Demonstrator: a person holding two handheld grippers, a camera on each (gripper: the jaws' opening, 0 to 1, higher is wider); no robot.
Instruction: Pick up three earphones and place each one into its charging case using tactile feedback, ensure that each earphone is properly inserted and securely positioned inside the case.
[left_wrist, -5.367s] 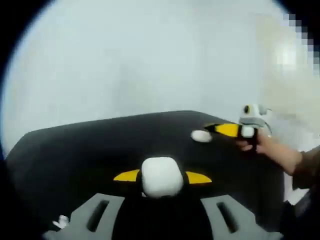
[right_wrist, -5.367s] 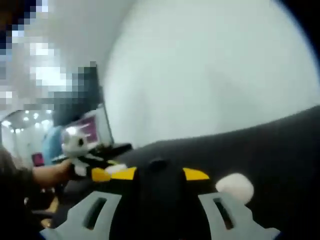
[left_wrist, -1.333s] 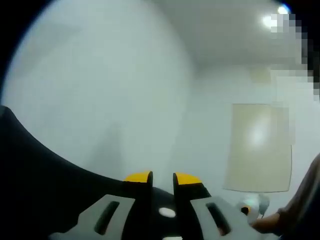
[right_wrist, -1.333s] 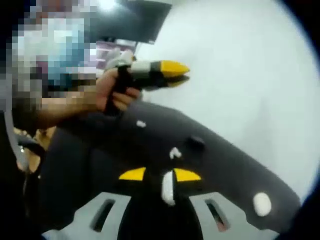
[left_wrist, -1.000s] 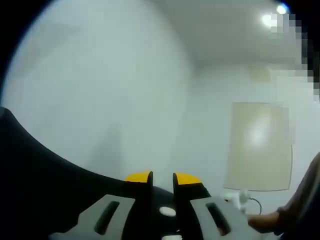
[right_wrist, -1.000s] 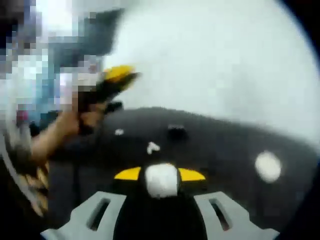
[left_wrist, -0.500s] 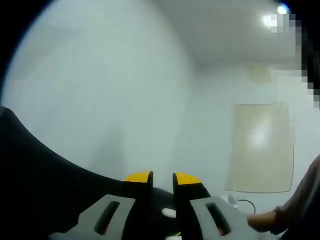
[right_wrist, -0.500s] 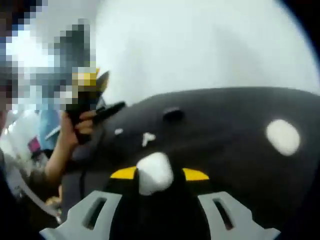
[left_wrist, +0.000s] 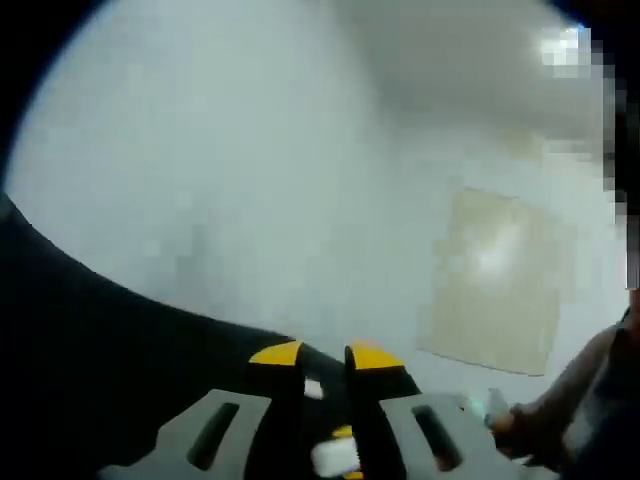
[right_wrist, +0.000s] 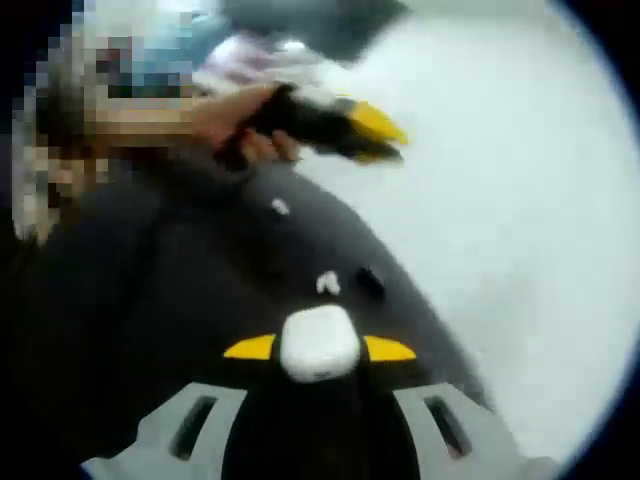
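Right tongs (right_wrist: 319, 349) pinch a white charging case (right_wrist: 320, 343) (smooth, light, probably slippery; best gripped across its flat sides); left tongs (left_wrist: 323, 354) nearly pressed together.

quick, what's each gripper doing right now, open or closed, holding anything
Left gripper: fingers nearly together, nothing visibly held between them.
Right gripper: closed on a white charging case.
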